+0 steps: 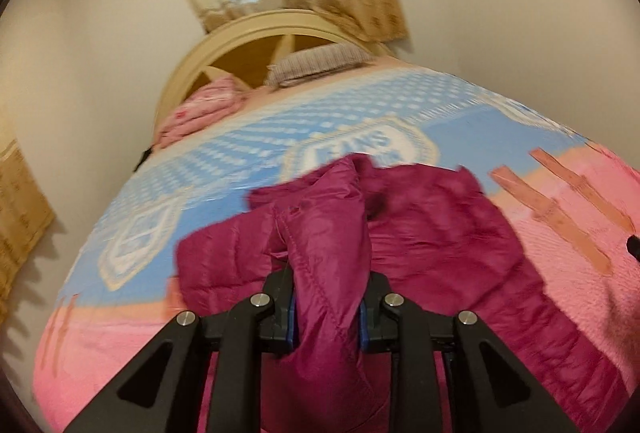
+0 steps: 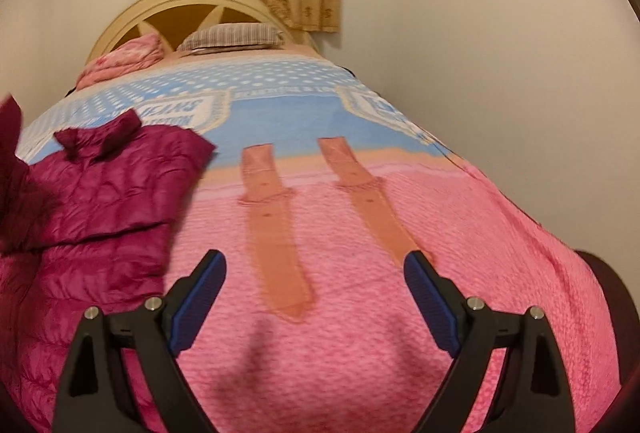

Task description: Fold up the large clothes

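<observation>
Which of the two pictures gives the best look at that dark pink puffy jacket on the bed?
The right wrist view: the jacket lies spread on the bedspread, collar and quilting visible. The left wrist view shows it close and blurred, one fold pinched in the left gripper.

Magenta quilted puffer jacket (image 1: 432,233), crumpled on pink-and-blue bedspread, one fold lifted upright, collar toward headboard
</observation>
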A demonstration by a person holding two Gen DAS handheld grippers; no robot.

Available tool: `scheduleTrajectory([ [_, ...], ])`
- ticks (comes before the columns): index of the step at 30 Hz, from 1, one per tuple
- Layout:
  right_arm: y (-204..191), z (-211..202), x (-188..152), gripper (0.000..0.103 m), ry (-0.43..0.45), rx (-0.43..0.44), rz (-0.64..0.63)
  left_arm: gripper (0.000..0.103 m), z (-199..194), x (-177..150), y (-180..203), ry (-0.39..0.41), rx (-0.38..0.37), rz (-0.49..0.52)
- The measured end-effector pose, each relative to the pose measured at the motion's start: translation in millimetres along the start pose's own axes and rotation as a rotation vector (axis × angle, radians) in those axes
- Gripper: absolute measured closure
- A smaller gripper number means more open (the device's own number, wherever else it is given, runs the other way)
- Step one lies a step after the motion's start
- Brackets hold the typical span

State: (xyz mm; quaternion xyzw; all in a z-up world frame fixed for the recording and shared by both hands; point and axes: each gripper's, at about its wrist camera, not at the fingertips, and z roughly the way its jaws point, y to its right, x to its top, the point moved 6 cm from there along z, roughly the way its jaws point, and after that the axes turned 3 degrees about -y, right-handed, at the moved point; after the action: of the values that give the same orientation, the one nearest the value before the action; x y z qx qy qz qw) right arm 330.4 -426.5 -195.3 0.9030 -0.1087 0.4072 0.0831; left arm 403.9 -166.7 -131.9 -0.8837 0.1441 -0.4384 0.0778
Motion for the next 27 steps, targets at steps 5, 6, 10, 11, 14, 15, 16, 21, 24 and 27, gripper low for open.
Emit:
scheduleTrajectory([
  [5, 14, 9, -11, 0.010, -0.025, 0.006, 0.024, 0.027, 6, -1, 52, 0.015, 0.013, 0.051],
  [6, 13, 10, -13, 0.010, -0.031, 0.012, 0.027, 0.024, 4, 2, 57, 0.031, 0.002, 0.050],
  [10, 1, 12, -14, 0.010, -0.045, 0.048, 0.015, 0.009, -7, 7, 43, 0.089, 0.027, 0.042],
  [11, -4, 14, -13, 0.010, -0.045, 0.060, 0.012, 0.009, -7, 6, 33, 0.094, 0.040, 0.029],
  [14, -29, 9, -5, 0.010, -0.052, 0.142, 0.002, 0.008, 1, 0, -18, 0.079, 0.119, -0.026],
  [15, -39, 8, -2, 0.010, -0.055, 0.170, -0.001, 0.008, 8, -3, -33, 0.060, 0.145, -0.037],
  [16, -50, 6, 2, 0.010, -0.057, 0.201, -0.006, 0.008, 19, -9, -53, 0.022, 0.186, -0.054],
  [21, -125, 3, 21, 0.011, -0.070, 0.364, -0.060, 0.008, 53, -38, -117, -0.106, 0.245, -0.171],
  [24, -166, 15, 25, 0.011, -0.104, 0.418, -0.091, 0.008, 60, -56, -134, -0.136, 0.253, -0.209],
  [27, -198, 36, 17, 0.029, -0.189, 0.465, -0.117, 0.008, 66, -73, -145, -0.160, 0.243, -0.232],
])
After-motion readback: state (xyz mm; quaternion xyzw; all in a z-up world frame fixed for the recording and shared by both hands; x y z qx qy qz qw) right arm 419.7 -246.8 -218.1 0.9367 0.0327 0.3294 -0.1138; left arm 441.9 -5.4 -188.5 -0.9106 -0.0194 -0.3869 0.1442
